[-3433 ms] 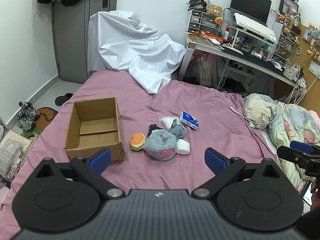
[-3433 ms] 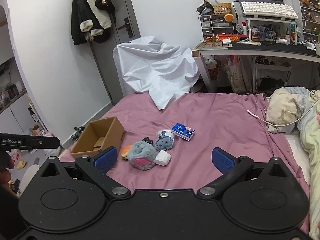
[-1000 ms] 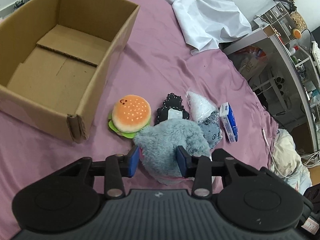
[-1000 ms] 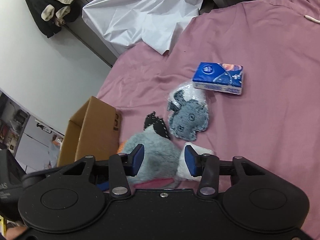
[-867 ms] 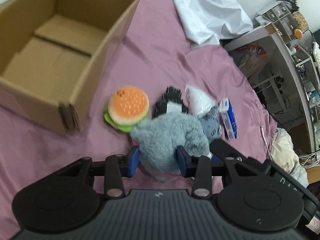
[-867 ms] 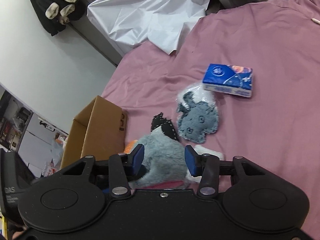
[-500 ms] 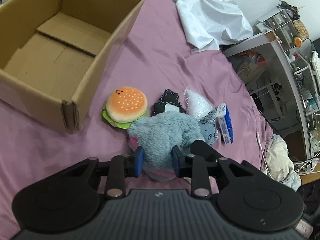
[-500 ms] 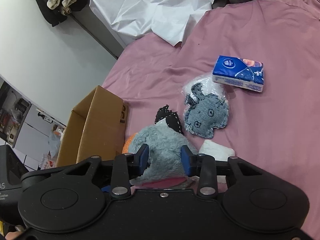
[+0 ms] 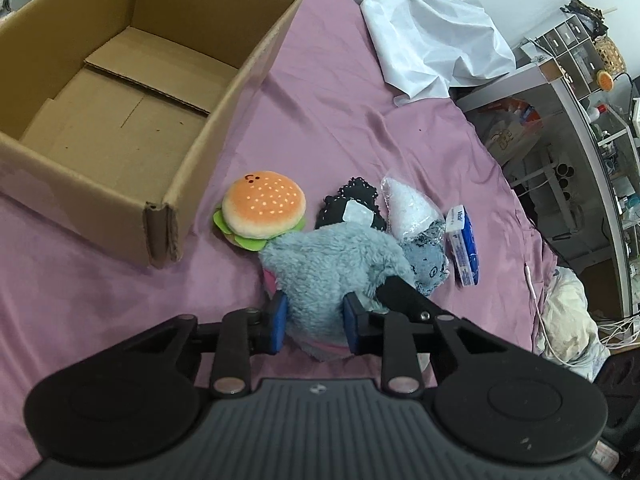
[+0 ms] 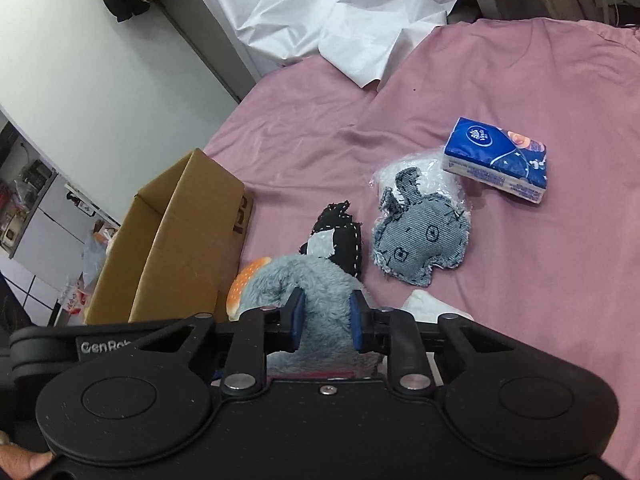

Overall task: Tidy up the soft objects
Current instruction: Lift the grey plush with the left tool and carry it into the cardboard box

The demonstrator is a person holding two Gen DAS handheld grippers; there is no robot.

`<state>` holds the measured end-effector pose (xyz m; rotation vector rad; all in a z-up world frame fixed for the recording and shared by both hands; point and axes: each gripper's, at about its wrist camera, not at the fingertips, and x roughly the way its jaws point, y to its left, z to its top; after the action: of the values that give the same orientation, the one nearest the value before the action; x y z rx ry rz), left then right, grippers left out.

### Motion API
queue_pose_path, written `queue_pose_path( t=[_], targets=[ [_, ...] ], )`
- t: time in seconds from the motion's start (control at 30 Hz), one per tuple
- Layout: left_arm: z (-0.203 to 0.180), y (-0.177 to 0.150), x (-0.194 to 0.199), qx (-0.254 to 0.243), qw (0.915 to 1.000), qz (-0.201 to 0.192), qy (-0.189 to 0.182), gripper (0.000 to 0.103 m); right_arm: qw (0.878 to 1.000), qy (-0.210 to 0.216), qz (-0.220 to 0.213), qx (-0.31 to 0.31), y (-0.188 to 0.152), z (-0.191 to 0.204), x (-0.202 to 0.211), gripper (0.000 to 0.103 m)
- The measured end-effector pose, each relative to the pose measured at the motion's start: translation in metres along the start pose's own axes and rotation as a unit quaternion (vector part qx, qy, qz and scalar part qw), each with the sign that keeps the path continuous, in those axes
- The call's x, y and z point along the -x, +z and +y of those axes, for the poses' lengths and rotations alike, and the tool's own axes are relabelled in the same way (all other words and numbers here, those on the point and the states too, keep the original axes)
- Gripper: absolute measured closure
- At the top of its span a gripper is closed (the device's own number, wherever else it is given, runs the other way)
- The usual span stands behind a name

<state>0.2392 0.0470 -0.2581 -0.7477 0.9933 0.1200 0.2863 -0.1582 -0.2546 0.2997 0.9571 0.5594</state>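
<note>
Open cardboard box [image 9: 120,120] at left on mauve bed [image 9: 340,92]. Beside it round burger plush [image 9: 262,208]. Left gripper [image 9: 314,316] and right gripper [image 10: 326,316] fingers both closed on fluffy grey plush [image 9: 336,268]. Right: denim toy [image 10: 420,240], blue tissue pack [image 10: 496,158].

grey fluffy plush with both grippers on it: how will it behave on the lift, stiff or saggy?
Probably saggy: the grey plush looks pinched in where the left gripper and right gripper squeeze it. Likely light for its bulk. Its long fur may let the jaws slip a little.
</note>
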Motion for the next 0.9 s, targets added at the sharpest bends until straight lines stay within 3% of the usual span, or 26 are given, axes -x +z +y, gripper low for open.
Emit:
queue_pose_path(
  t=[0.53, 0.9],
  targets=[
    [-0.015, 0.000, 0.042, -0.046, 0.9975, -0.038, -0.037, 0.079, 0.999, 0.022, -0.047, 0.000, 0.005, 0.012, 0.036, 0.081],
    [-0.023, 0.019, 0.079, -0.069, 0.9921, -0.079, -0.069, 0.080, 0.995, 0.046, -0.089, 0.017, 0.025, 0.034, 0.051, 0.081]
  ],
)
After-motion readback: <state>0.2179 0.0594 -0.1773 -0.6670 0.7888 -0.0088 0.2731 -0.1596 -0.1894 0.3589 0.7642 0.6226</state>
